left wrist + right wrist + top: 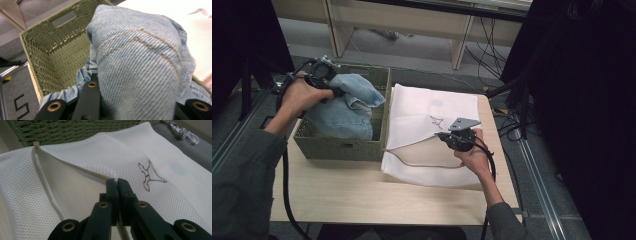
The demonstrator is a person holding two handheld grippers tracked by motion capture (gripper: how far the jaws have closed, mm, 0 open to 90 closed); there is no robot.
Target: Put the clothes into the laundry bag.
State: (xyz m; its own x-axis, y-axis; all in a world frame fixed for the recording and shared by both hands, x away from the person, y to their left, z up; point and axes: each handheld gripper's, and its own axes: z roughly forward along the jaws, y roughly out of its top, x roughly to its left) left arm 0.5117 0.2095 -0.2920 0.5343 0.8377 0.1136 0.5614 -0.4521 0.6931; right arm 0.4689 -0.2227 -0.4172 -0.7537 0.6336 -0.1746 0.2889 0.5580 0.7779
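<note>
A pair of light blue jeans [347, 107] hangs bunched over a green woven basket [342, 149] at the table's left. My left gripper [334, 90] is shut on the upper fold of the denim [140, 65], and the lower part rests inside the basket [50, 57]. To the right lies a white mesh laundry bag [432, 107] with its zip open along the near edge. My right gripper [439, 134] is shut on the bag's upper zip edge [75, 167], holding that layer slightly raised; its jaws [117, 182] meet beside a small embroidered mark [150, 176].
The light wooden table [362, 195] has bare room in front of the basket and bag. Black drapes stand at far left and right. Cables [492, 45] and furniture legs [459, 47] lie on the grey floor beyond the table.
</note>
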